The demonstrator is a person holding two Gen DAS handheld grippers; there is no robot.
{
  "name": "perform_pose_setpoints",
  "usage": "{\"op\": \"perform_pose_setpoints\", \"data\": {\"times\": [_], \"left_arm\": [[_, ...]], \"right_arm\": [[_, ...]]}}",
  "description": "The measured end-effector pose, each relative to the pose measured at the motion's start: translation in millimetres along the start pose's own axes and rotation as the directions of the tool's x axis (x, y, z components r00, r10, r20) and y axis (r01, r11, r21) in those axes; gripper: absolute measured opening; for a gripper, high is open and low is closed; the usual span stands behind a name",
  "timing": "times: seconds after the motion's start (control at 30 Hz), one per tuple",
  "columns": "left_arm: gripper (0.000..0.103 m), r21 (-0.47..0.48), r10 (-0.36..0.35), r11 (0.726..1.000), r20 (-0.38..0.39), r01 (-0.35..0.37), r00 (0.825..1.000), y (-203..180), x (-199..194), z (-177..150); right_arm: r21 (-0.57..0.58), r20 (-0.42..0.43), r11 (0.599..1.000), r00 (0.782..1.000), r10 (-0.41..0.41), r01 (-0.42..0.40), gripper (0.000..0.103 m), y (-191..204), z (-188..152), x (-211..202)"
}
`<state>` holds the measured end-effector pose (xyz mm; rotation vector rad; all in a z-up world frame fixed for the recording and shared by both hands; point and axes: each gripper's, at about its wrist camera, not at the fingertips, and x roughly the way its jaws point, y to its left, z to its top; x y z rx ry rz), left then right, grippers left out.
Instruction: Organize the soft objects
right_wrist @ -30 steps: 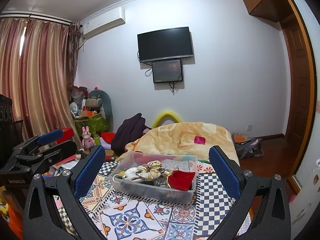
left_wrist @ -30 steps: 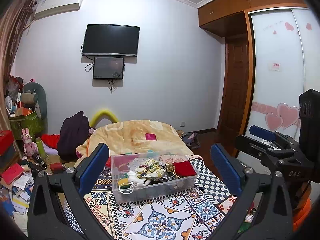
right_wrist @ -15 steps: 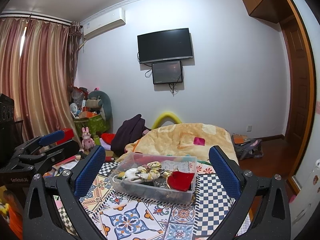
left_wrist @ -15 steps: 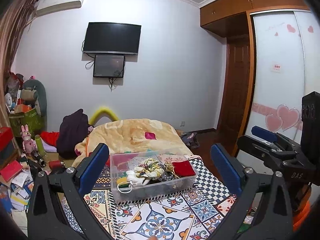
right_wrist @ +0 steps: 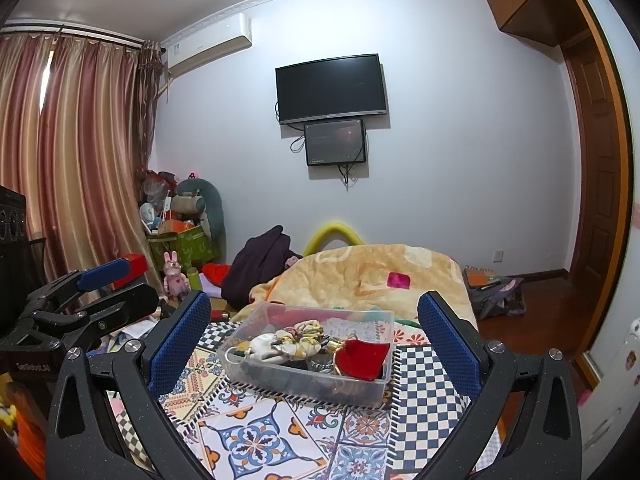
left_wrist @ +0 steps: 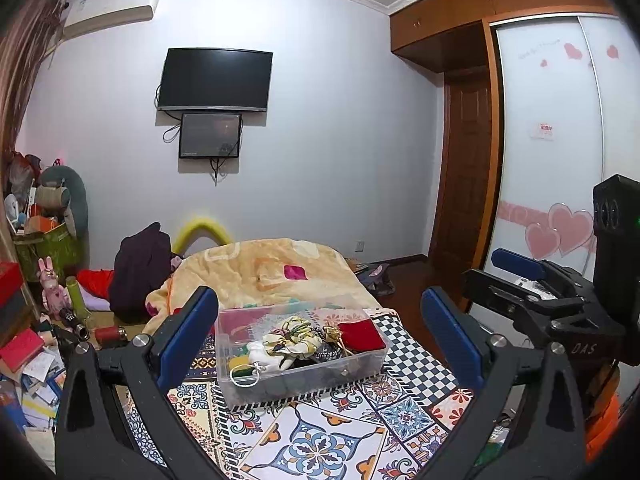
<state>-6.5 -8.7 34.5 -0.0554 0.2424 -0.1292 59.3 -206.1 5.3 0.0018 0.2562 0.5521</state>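
A clear plastic box (left_wrist: pixel 360 372) (right_wrist: pixel 360 390) sits on a patterned cloth (left_wrist: pixel 320 440) (right_wrist: pixel 256 436). It holds soft things: a red pouch (left_wrist: pixel 358 334) (right_wrist: pixel 362 358), a white pouch (left_wrist: pixel 262 356) (right_wrist: pixel 260 346), floral scrunchies (left_wrist: pixel 294 332) (right_wrist: pixel 304 336) and dark items. My left gripper (left_wrist: pixel 320 332) is open and empty, held back from the box. My right gripper (right_wrist: pixel 314 334) is open and empty, also short of the box. Each gripper shows in the other's view, the right one (left_wrist: pixel 520 280) and the left one (right_wrist: pixel 92 292).
A bed with a beige blanket (left_wrist: pixel 260 268) lies behind the box. A dark bundle of clothes (left_wrist: pixel 140 264) and cluttered toys and boxes (left_wrist: pixel 44 280) are at the left. A wardrobe (left_wrist: pixel 560 140) and door stand at the right.
Both views have shifted only slightly. The box and its contents have not moved, and both grippers stay open.
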Motion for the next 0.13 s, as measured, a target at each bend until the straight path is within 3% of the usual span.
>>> {"op": "perform_pose_setpoints", "data": {"times": [0.13], "left_arm": [[0.103,0.000,-0.001,1.000,0.002,0.001,1.000,-1.2,-0.5,0.8]], "right_arm": [[0.000,-0.001,1.000,1.000,-0.002,0.002,0.103,0.1,-0.3,0.3]]}}
